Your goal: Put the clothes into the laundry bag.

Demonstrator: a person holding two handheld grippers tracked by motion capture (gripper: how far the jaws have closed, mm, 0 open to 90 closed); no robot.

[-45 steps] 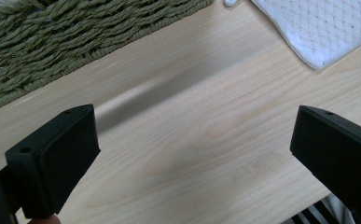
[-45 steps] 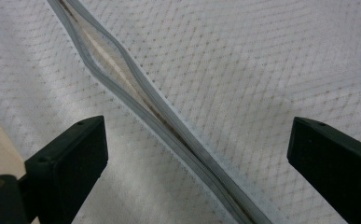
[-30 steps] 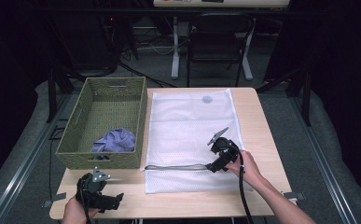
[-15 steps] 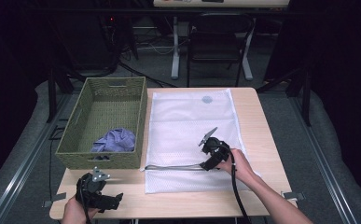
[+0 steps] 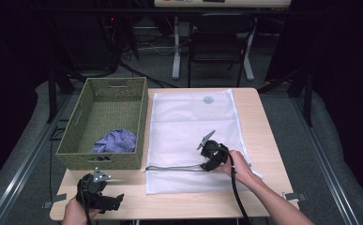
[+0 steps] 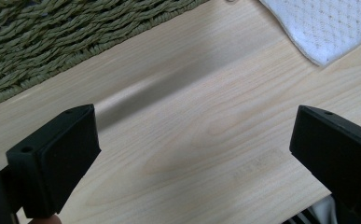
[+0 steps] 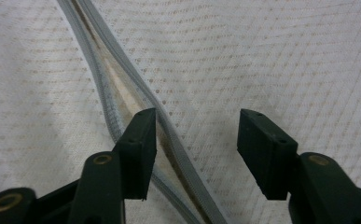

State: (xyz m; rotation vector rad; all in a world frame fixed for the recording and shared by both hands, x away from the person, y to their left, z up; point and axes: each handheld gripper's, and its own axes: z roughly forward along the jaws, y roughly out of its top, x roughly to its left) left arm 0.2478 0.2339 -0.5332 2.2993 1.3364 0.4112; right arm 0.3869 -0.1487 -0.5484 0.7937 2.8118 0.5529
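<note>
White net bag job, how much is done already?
Done: the white mesh laundry bag lies flat, its grey zipper open. In hand: the right gripper has been closing its jaws over one zipper edge. Left: the blue cloth waits in the green woven basket.

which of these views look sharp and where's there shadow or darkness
High view: table evenly lit, room behind it nearly black, picture soft. Left gripper view: wood grain crisp, a dark shadow band crosses it. Right gripper view: mesh bag and zipper sharp, the jaws' near ends slightly soft.
</note>
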